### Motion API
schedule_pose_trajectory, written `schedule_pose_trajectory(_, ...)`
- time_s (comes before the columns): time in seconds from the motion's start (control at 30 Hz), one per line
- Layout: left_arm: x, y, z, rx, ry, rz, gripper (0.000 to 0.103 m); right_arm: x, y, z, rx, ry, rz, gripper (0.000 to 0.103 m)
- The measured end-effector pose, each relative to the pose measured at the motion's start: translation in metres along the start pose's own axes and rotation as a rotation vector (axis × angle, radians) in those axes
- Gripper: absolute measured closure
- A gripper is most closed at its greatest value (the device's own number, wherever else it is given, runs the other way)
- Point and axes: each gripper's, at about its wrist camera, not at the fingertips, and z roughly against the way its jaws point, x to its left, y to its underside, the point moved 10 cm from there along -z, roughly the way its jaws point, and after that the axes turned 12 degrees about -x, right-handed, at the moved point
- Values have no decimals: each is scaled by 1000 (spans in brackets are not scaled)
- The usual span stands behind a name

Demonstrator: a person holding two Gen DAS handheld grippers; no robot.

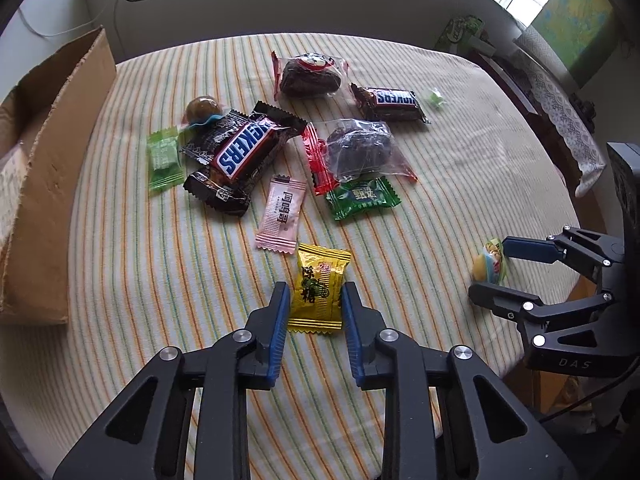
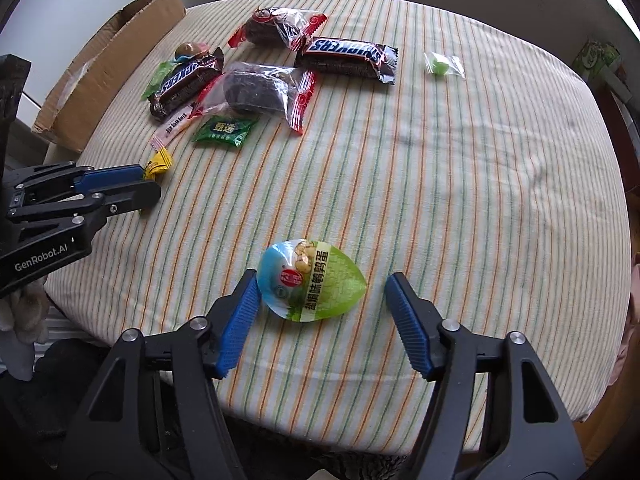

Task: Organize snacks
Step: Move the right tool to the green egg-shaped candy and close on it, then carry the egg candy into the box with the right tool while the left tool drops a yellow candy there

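Left gripper [image 1: 315, 304] closed on a yellow foil candy [image 1: 318, 294], blue pads pressed to both long edges of the wrapper, candy flat on the striped tablecloth [image 1: 460, 184] at the near edge of the snack pile. Right gripper [image 2: 320, 300] about half open around an egg-shaped packet [image 2: 312, 280] in green and blue print: left pad touching the packet's blue end, right pad well clear of the green tip, packet lying on the cloth, not clamped. Same packet seen from the left wrist view at far right, between the other gripper's fingers.

Farther off, a loose pile: pink sachet [image 1: 280, 214] just beyond the yellow candy, dark green candy [image 1: 362, 198] to its right, a Snickers bar [image 1: 246, 146] lying across dark brown wrapped sweets, light green candy [image 1: 162, 158] at the left, a brown ball-shaped sweet [image 1: 201, 109] behind it. Two clear bags of dark dried fruit [image 1: 358, 148], red-edged, one nearer and one at the far side, with a second Snickers [image 1: 394, 102] to the right. Small green sweet [image 2: 440, 65] in clear wrap alone at far right. Open cardboard box [image 1: 52, 184] standing at the left edge of the table.
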Motion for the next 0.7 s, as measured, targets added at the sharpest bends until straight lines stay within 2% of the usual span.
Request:
schedule_pose_trajectory(0.1,0,-1,-1,-7,2,8,79,4,-5,-4,5,3,10,48)
schedule_pose_trajectory(0.17,0,-2,-1,-10,6,14,79,5,-6,-5,10,11,20,49)
schedule_pose_trajectory(0.27,0,-3,0,-16,10,19,80,7,-8,-7,10,17,31,59)
schedule_pose_trajectory(0.7,-2,-4,8,-27,34,45,80,-3,-13,0,-1,-38,-45,63)
